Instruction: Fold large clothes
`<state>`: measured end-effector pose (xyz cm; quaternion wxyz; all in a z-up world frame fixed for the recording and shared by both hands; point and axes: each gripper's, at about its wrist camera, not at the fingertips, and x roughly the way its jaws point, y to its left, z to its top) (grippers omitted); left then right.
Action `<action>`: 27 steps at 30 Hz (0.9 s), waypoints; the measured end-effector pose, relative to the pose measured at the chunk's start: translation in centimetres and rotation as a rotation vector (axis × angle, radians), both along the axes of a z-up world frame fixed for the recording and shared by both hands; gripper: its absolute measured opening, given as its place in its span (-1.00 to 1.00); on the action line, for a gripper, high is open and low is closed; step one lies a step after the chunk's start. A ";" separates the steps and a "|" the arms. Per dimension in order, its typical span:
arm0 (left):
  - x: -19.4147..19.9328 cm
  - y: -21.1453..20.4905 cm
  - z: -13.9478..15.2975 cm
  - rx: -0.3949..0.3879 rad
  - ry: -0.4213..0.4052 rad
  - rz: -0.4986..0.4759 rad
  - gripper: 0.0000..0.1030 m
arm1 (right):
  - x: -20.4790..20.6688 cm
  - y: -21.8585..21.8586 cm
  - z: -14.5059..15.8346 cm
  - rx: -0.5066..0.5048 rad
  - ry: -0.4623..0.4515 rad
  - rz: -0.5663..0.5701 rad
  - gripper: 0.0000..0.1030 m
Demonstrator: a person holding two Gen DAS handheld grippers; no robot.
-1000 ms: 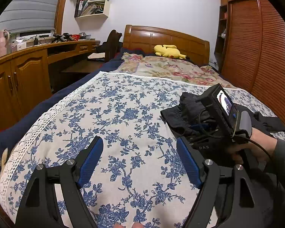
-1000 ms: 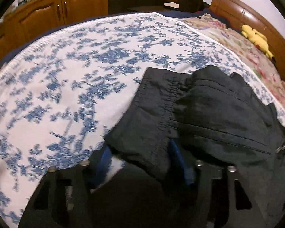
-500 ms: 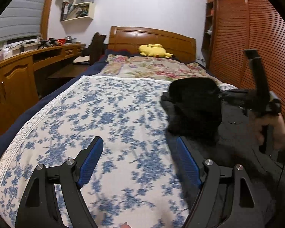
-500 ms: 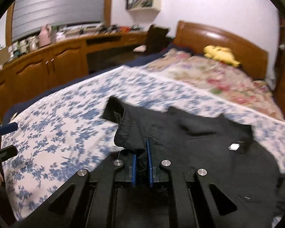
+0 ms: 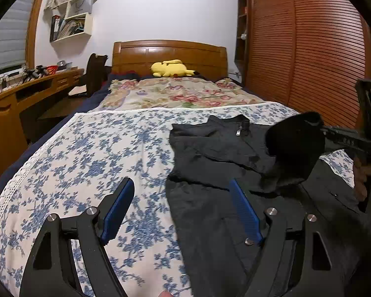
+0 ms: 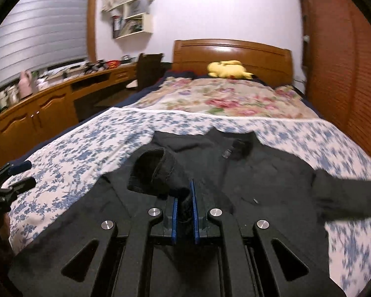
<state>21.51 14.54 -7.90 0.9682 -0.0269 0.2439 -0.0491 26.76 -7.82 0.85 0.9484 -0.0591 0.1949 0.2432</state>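
A black jacket [image 5: 210, 153] lies spread on the blue-flowered bedsheet [image 5: 99, 163], collar towards the headboard. My right gripper [image 6: 184, 193] is shut on the jacket's sleeve cuff [image 6: 153, 170] and holds it raised over the jacket's body [image 6: 272, 173]. From the left wrist view that cuff [image 5: 294, 148] hangs at the right, with the right gripper [image 5: 343, 138] and a hand behind it. My left gripper [image 5: 180, 185] stands open and holds nothing. Its left finger is over the sheet and its right finger over the jacket's left edge. The left gripper [image 6: 17, 175] also shows at the far left of the right wrist view.
A yellow plush toy [image 5: 170, 69] lies by the wooden headboard [image 5: 170, 52], above a flowered quilt [image 5: 180, 94]. A wooden desk with cupboards [image 5: 14, 104] and a dark chair [image 5: 94, 71] run along the left. Slatted wardrobe doors [image 5: 309, 49] close off the right.
My right gripper has shut on the sleeve cuff, lifted it and carried it rightwards over the jacket. My left gripper, still open, has shifted right towards the jacket's edge.
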 end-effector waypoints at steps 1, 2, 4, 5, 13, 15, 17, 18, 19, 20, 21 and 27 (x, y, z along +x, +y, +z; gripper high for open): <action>0.1 -0.4 0.1 0.000 -0.002 -0.008 0.56 | -0.4 -0.9 -0.2 0.006 0.010 -0.011 -0.83; 0.1 -0.6 0.1 0.000 -0.002 -0.014 0.56 | -0.5 -1.3 -0.6 0.009 0.030 -0.019 -0.83; 0.2 -1.1 0.2 -0.001 -0.001 -0.025 0.56 | -1.0 -1.8 -1.1 -0.003 0.053 -0.046 -0.82; 0.3 -1.4 0.3 -0.001 -0.001 -0.029 0.56 | -1.3 -2.1 -1.5 -0.014 0.059 -0.055 -0.82; 0.7 -4.1 1.2 0.001 -0.023 -0.080 0.56 | -3.2 -3.0 -2.3 -0.054 0.135 -0.069 -0.82; 0.8 -4.8 1.2 0.004 -0.022 -0.093 0.56 | -3.5 -3.6 -1.7 -0.068 0.153 -0.073 -0.82; 1.0 -5.5 1.1 0.004 -0.017 -0.109 0.56 | -3.8 -3.9 -1.6 -0.087 0.168 -0.068 -0.78; 1.1 -5.9 1.0 0.004 -0.013 -0.119 0.56 | -3.9 -4.1 -1.4 -0.097 0.171 -0.068 -0.77; 1.2 -6.1 0.9 0.005 -0.009 -0.125 0.56 | -4.2 -4.2 -1.3 -0.108 0.174 -0.067 -0.75; 1.2 -6.4 0.9 0.007 -0.007 -0.129 0.56 | -3.7 -4.3 -1.2 -0.115 0.178 -0.063 -0.70; 1.3 -6.7 0.7 0.012 -0.003 -0.133 0.56 | -3.4 -4.6 -1.3 -0.124 0.181 -0.058 -0.61; 1.5 -7.2 0.3 0.026 0.011 -0.139 0.56 | -4.2 -4.9 -0.9 -0.178 0.177 -0.022 -0.03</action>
